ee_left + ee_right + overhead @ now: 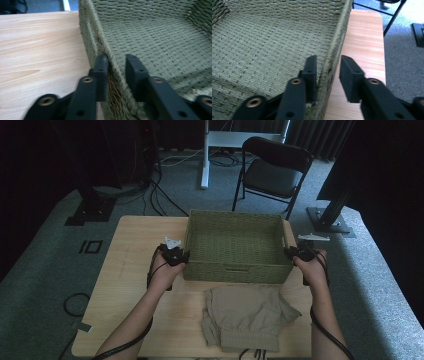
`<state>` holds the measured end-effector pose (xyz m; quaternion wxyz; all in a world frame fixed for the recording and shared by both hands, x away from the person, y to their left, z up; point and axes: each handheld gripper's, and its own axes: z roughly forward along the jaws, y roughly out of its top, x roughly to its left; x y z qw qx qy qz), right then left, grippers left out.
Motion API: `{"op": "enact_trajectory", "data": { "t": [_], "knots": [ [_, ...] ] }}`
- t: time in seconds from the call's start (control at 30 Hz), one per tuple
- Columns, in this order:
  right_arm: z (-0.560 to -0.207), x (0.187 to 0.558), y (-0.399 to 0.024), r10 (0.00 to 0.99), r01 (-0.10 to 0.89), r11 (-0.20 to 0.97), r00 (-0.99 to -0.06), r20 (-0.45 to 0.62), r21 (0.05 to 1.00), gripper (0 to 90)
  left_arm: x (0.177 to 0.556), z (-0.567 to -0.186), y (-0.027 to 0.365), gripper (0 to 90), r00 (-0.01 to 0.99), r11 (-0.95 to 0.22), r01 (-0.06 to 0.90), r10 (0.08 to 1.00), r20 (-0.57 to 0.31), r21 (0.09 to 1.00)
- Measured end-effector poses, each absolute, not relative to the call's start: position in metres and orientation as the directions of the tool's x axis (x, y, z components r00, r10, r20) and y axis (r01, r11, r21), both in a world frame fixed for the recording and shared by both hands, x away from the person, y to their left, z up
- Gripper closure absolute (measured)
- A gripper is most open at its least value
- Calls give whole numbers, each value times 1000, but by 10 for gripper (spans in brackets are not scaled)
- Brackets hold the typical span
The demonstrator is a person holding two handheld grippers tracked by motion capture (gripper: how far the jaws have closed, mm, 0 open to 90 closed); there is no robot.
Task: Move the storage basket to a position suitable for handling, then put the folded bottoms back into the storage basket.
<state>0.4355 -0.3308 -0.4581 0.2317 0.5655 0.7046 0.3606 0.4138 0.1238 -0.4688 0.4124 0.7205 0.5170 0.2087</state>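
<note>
— We see the high view dim and murky, black at the upper corners, with soft shadow under the basket [235, 245] on the bench [135, 250].

— We find both gripper views brighter and evenly daylit, without glare; the near tongs blur slightly, and the weave softens toward the edges.
</note>
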Motion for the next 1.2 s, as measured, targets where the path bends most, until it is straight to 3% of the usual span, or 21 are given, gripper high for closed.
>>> {"op": "enact_trajectory", "data": {
  "t": [0.1, 0.17, 0.27, 0.47, 0.5, 0.63, 1.2],
  "knots": [
    [-459, 436, -334, 959, 620, 111, -273, 81, 777, 528, 416, -469, 123, 505, 412, -154, 555, 905, -109, 818],
    [-459, 435, -336, 954, 616, 99, -282, 102, 782, 457, 417, -469, 121, 457, 421, -150, 558, 899, -122, 816],
    [-460, 433, -336, 951, 598, 64, -279, 133, 799, 367, 419, -468, 119, 406, 429, -154, 566, 894, -130, 810],
    [-459, 432, -330, 959, 559, 67, -266, 102, 827, 178, 423, -463, 119, 340, 461, -183, 552, 880, -115, 814],
    [-456, 432, -329, 956, 549, 74, -278, 98, 832, 164, 424, -461, 119, 297, 467, -190, 544, 877, -108, 817],
    [-450, 431, -328, 951, 542, 84, -294, 95, 836, 164, 424, -454, 119, 259, 480, -195, 514, 872, -92, 835],
    [-439, 415, -318, 942, 512, 87, -322, 97, 854, 163, 405, -432, 125, 257, 510, -178, 472, 854, -103, 863]
  ]
}}
